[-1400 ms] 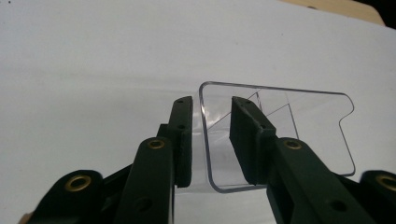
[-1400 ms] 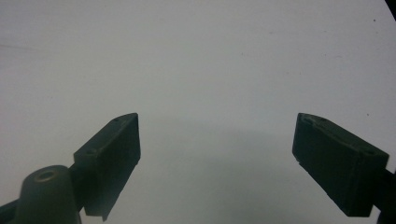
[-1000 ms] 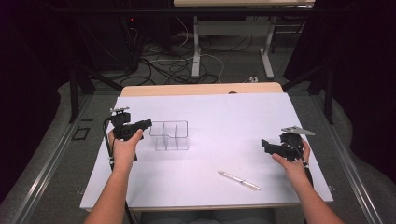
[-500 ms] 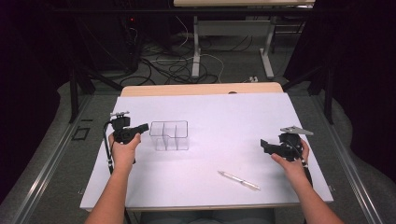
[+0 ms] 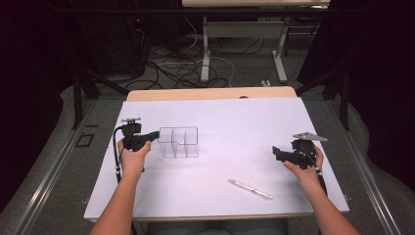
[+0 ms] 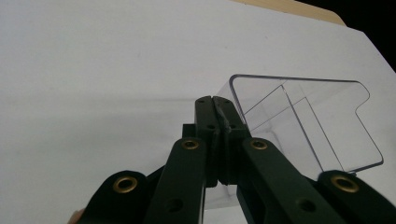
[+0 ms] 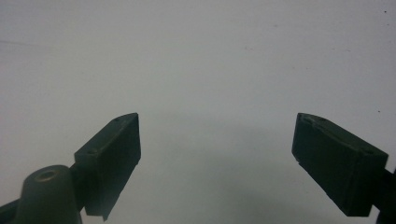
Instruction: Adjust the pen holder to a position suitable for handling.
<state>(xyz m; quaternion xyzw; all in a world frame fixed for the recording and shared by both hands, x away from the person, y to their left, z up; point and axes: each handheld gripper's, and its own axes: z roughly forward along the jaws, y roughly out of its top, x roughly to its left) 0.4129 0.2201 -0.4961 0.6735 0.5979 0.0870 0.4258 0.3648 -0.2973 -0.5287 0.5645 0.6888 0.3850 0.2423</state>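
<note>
Left claw (image 6: 215,109) pinches the clear organizer's (image 6: 303,121) wall; right claw (image 7: 217,158) spread over bare table (image 7: 196,56).

A lab or test room set up for recording: a white work table (image 5: 235,122) stands on a grey carpeted floor (image 5: 73,166), dark curtains closing in both sides. Behind it, loose cables (image 5: 181,68) snake across the floor beneath a second desk (image 5: 254,4) on white metal legs. A person's forearms reach in, each hand holding a cabled black gripper rig.
</note>
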